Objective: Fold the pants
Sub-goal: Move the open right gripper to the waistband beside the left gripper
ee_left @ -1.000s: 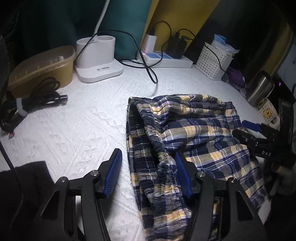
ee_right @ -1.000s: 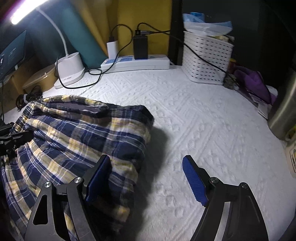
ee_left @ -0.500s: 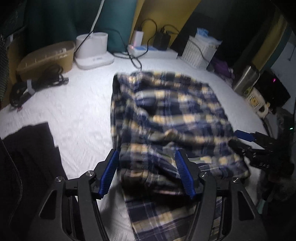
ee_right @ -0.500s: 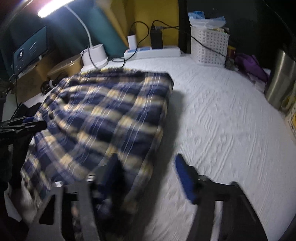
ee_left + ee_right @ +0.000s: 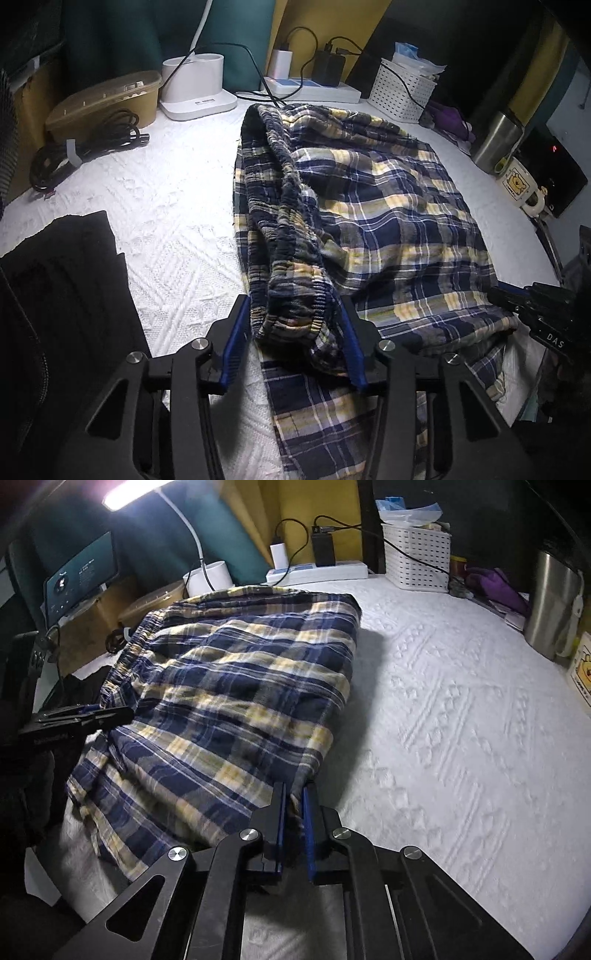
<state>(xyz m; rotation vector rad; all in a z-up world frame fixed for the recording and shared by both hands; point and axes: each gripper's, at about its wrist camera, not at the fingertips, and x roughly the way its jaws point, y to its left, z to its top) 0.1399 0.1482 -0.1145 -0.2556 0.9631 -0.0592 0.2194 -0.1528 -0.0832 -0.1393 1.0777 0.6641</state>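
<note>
plaid pants (image 5: 388, 206): waistband between left gripper (image 5: 295, 325) jaws, hem pinched by right gripper (image 5: 293, 805)

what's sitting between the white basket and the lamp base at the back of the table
In the left wrist view, a white power strip lies between the white basket and the lamp base.

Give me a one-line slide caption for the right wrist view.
Right tongs pinch the near corner of folded plaid pants on a white textured bedspread.
</note>
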